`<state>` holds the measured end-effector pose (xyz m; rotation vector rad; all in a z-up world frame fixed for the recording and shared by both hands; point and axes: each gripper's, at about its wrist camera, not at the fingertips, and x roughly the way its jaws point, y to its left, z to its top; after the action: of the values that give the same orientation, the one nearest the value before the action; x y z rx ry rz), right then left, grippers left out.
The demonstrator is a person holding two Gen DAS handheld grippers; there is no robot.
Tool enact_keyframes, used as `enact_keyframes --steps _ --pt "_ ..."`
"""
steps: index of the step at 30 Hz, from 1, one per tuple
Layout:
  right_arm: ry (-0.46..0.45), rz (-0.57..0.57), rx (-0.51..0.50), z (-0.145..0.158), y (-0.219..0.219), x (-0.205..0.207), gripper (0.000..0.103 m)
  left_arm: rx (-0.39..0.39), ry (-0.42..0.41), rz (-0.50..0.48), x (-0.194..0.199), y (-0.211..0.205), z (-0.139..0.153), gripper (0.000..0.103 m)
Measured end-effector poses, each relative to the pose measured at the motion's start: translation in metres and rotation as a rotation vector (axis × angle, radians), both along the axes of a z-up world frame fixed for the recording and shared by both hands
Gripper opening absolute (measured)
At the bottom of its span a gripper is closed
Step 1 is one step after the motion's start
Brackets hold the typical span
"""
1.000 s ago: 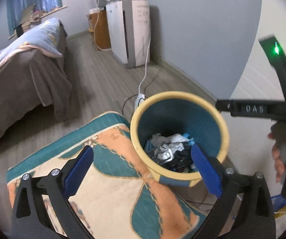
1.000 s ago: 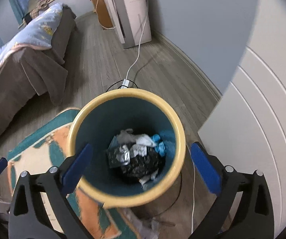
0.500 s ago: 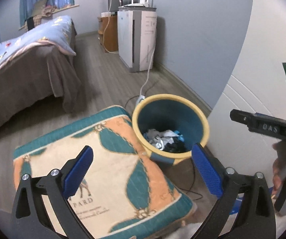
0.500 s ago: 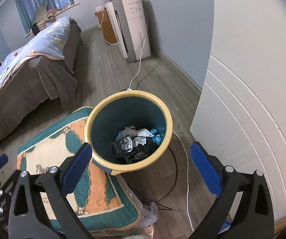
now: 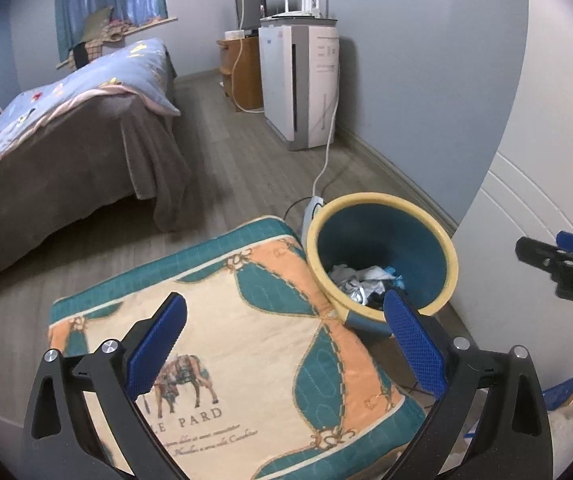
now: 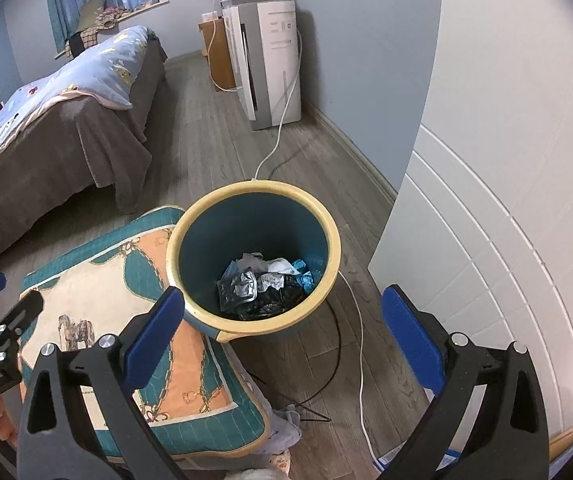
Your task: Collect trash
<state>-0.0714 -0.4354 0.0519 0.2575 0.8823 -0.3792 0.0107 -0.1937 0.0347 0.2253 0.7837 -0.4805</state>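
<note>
A teal trash bin with a yellow rim (image 6: 328, 240) stands on the wood floor and holds crumpled black, white and blue trash (image 6: 264, 284). It also shows in the left wrist view (image 5: 450, 256), to the right of a cushion. My left gripper (image 5: 286, 344) is open and empty above the cushion. My right gripper (image 6: 282, 332) is open and empty, above and in front of the bin. The right gripper's tip shows at the right edge of the left wrist view (image 5: 562, 264).
A teal and orange cushion (image 5: 214, 320) lies left of the bin. A bed (image 6: 46, 120) stands at the left. A white appliance (image 6: 270, 60) stands by the far wall, its cables (image 6: 360, 344) trailing past the bin. A white panelled door (image 6: 506, 200) is at the right.
Both grippers have pulled back and up from the bin, which now looks smaller and farther. Both stay open and empty.
</note>
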Motion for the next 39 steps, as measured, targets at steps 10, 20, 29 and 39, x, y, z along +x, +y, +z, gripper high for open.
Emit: enact_keyframes --steps 10,20,29,39 --pt "0.020 -0.010 -0.008 -0.0020 0.0017 -0.0018 0.097 0.007 -0.010 -0.009 -0.0041 0.0033 0.0023 0.098" --pt "0.026 -0.009 -0.008 -0.0030 0.0012 -0.0015 0.097 0.015 -0.012 -0.014 -0.0047 0.0006 0.0009 0.098" --pt "0.029 -0.010 -0.004 -0.0049 0.0005 -0.0020 0.097 -0.002 0.017 -0.028 -0.0037 0.0020 -0.0040 0.098" --pt "0.031 -0.010 -0.004 -0.0057 0.0002 -0.0018 0.097 -0.001 0.019 -0.029 -0.0024 0.0047 -0.0041 0.098"
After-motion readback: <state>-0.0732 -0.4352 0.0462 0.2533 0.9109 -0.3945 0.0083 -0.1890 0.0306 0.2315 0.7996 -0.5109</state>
